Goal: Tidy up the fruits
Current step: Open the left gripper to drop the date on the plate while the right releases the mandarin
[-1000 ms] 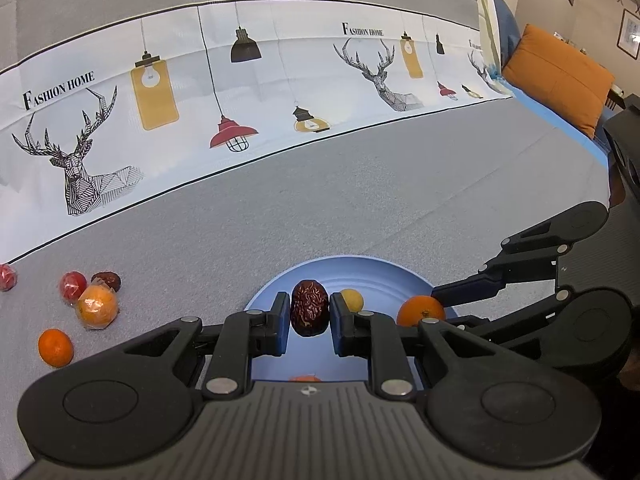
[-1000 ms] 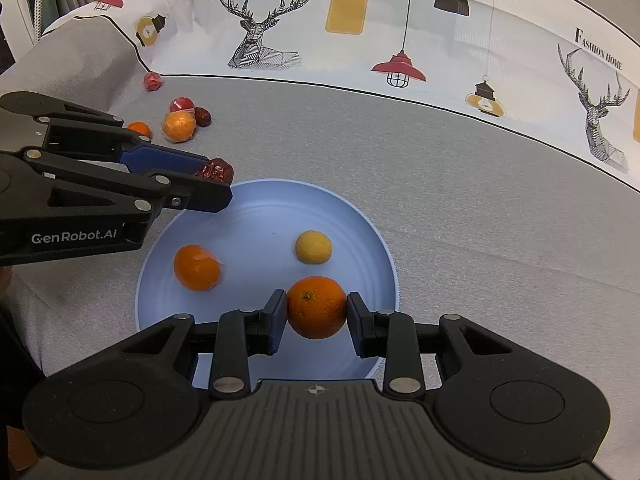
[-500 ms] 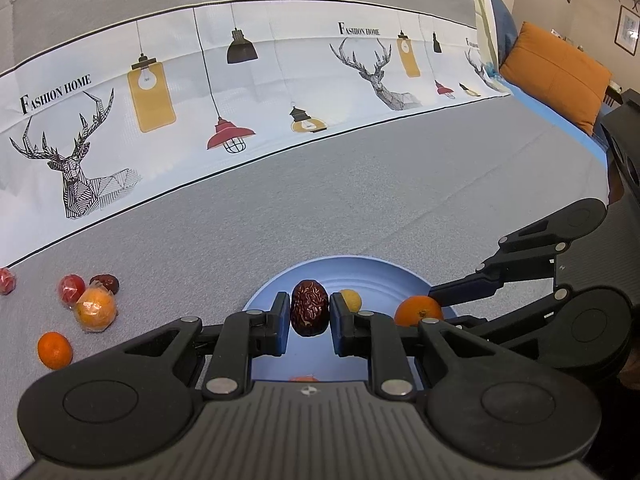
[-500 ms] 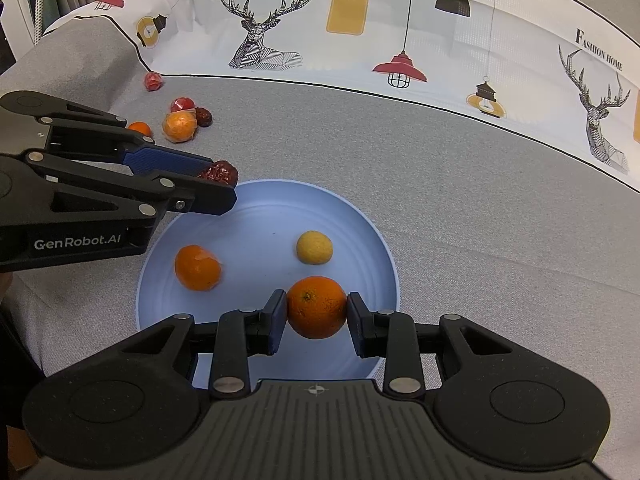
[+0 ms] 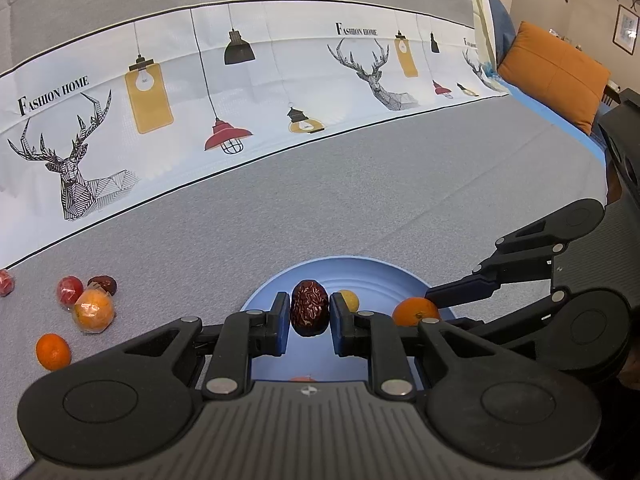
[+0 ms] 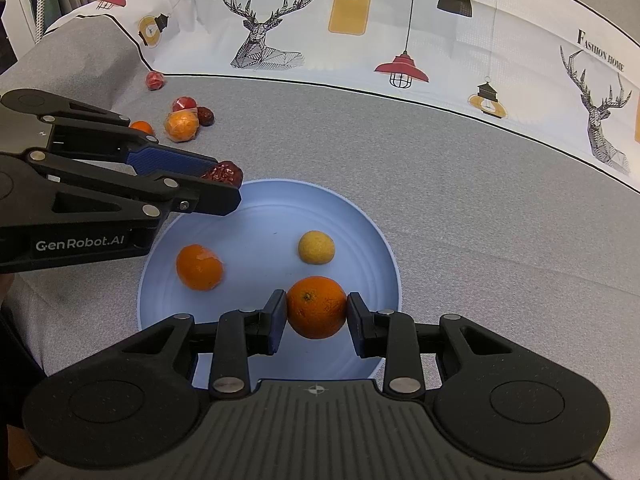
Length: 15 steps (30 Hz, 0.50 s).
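The left tongs gripped a wrinkled red date over the blue plate's left rim. The right tongs clamped an orange above its near edge. More fruits, including a wrapped orange, lay far left on the grey cloth.

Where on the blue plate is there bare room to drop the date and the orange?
The blue plate is bare at its far middle, between the date in the left claw and the yellow fruit. The near half is crowded by the wrapped orange and held orange.
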Each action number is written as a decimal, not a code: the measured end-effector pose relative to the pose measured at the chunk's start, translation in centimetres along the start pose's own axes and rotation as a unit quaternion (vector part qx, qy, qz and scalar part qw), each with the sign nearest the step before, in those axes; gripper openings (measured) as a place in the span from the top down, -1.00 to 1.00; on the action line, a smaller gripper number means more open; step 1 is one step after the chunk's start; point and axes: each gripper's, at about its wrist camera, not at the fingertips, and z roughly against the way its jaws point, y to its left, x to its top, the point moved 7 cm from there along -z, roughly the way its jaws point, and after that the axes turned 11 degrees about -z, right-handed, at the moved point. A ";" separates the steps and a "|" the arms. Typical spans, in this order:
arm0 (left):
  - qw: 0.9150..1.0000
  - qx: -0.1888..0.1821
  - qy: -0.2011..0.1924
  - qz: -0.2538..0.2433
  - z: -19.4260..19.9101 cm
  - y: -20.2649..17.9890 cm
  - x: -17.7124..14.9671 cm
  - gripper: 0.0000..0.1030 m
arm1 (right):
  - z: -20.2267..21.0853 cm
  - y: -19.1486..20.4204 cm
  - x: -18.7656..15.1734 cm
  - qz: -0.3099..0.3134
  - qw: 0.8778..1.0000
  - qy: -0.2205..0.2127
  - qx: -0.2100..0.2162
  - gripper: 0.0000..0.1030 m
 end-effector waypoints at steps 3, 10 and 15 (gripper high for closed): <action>1.000 0.000 0.000 -0.001 -0.1 0.0 0.0 0.56 | 0.0 0.0 0.0 0.000 1.000 0.000 0.000 0.34; 1.000 0.000 -0.001 -0.002 0.0 -0.1 0.0 0.56 | 0.0 0.0 0.0 0.001 1.000 0.000 0.001 0.34; 1.000 0.000 -0.001 -0.002 -0.1 -0.2 0.0 0.56 | 0.0 0.1 0.0 0.001 1.000 0.000 0.000 0.34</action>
